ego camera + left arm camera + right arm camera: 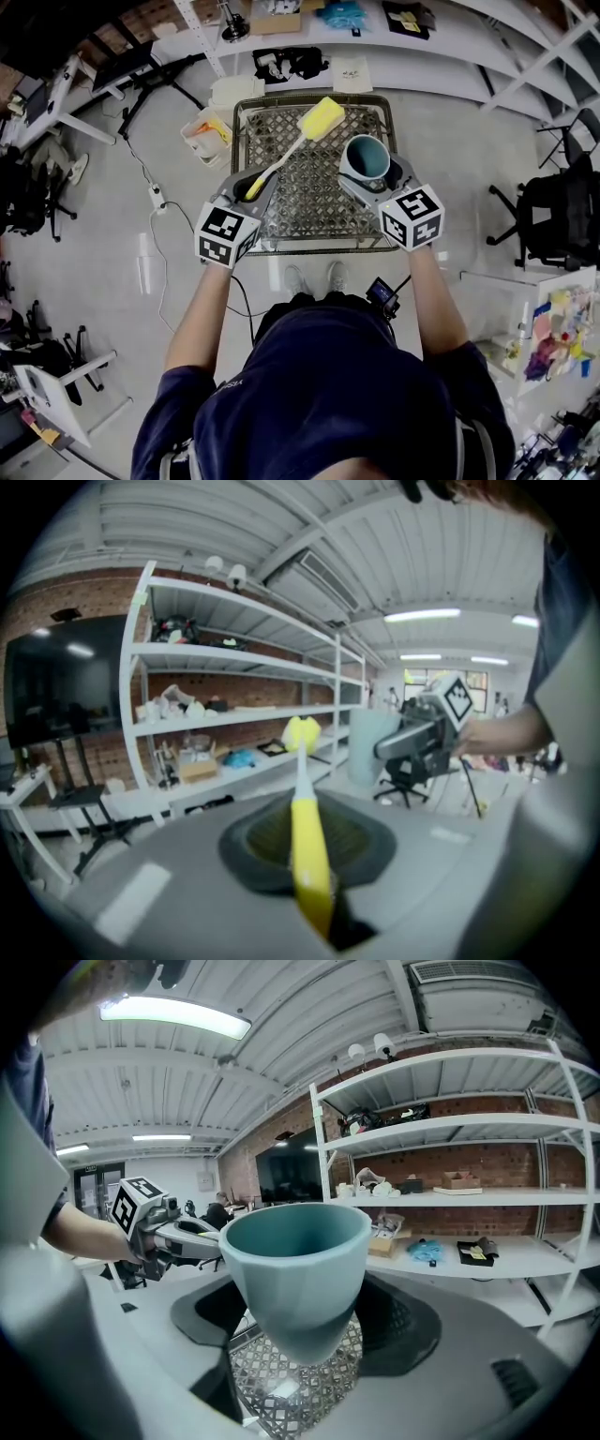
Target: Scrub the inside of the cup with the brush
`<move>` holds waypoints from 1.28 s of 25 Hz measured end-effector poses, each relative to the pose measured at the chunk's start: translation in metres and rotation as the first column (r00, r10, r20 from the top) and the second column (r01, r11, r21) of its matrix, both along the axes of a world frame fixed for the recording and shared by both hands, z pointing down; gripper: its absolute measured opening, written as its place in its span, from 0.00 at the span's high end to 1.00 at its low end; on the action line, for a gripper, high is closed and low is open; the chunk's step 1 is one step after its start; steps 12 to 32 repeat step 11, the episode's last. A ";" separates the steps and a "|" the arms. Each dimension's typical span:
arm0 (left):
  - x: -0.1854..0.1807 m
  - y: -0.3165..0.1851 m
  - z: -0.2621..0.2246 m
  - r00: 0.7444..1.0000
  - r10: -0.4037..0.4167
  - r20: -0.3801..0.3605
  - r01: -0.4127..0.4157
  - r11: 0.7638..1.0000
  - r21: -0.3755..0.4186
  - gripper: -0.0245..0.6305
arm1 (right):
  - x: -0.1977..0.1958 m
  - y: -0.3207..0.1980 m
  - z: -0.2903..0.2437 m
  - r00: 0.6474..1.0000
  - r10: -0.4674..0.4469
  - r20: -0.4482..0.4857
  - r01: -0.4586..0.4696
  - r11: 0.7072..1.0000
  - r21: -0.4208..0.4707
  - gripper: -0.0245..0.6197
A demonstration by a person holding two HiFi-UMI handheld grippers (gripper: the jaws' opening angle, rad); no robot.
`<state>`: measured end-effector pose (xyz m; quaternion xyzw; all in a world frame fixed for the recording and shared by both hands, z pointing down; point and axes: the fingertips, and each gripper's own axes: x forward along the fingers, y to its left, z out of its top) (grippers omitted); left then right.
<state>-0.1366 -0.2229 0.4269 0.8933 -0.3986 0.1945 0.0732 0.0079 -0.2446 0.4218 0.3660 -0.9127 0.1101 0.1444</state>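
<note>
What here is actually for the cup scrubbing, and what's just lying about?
For the job:
brush, gripped in the left tongs
teal cup, gripped in the right tongs

Just lying about:
wire table
white bin
black office chair
cardboard box

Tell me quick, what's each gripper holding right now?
Left gripper: closed on the yellow brush, gripped by its handle.
Right gripper: closed on the teal cup.
</note>
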 end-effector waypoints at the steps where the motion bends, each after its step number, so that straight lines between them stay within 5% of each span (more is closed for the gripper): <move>1: 0.000 0.000 0.001 1.000 0.001 0.000 -0.001 1.000 -0.001 0.92 | 0.000 0.000 0.001 1.000 0.000 0.000 0.000 1.000 -0.002 0.43; 32: -0.001 -0.004 0.001 1.000 0.002 0.001 -0.002 1.000 0.001 0.92 | -0.001 -0.003 0.003 1.000 0.001 -0.006 -0.001 1.000 -0.005 0.43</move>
